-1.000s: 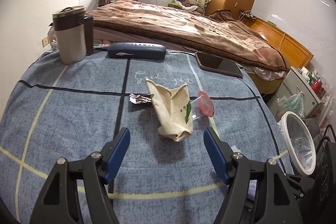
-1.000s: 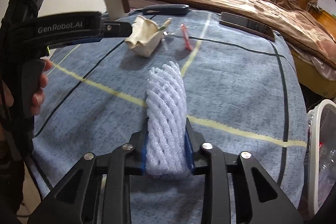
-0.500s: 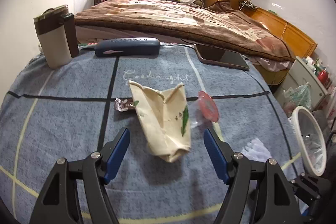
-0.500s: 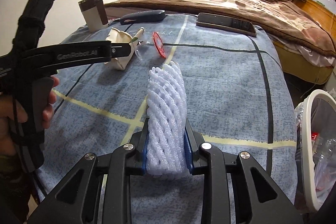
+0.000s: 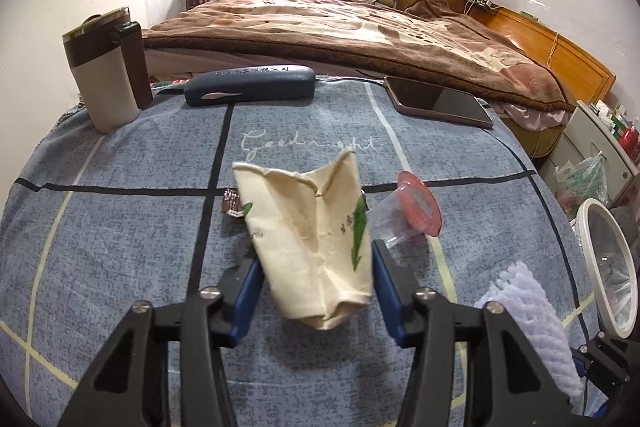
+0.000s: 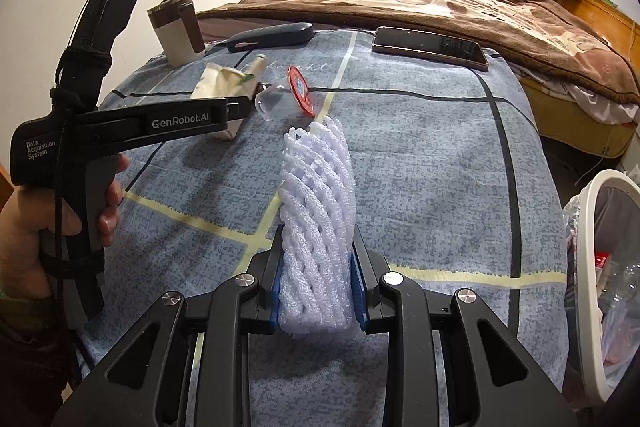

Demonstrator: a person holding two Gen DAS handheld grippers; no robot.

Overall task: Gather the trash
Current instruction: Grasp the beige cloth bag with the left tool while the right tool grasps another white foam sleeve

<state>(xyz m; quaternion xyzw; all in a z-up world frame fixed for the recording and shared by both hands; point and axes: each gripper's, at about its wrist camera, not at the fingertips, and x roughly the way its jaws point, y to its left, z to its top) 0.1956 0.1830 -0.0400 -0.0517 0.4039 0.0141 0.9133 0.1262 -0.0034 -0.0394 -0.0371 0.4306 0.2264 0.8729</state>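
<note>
A crumpled cream paper cup [image 5: 304, 227] with green print lies on the blue bedspread [image 5: 120, 247]. My left gripper [image 5: 316, 259] is closing around it, and both blue pads touch its sides. Beside it lie a clear plastic cup with a red lid [image 5: 416, 207] and a silver foil wrapper [image 5: 231, 203], half hidden behind the paper cup. My right gripper [image 6: 318, 231] is shut on a white foam net sleeve [image 6: 316, 187], held above the spread. In the right wrist view the left gripper [image 6: 242, 109] reaches the paper cup [image 6: 218, 83] from the left.
A white-rimmed trash bin [image 6: 600, 195] with a plastic liner stands off the right edge. At the far edge stand a brown-and-cream mug [image 5: 108, 75], a dark glasses case [image 5: 248, 85] and a phone [image 5: 436, 101]. A person's hand [image 6: 24, 219] grips the left handle.
The left gripper moved forward and down over the paper cup, and its jaws narrowed from wide apart to touching the cup's sides. The right gripper still holds the foam net.
</note>
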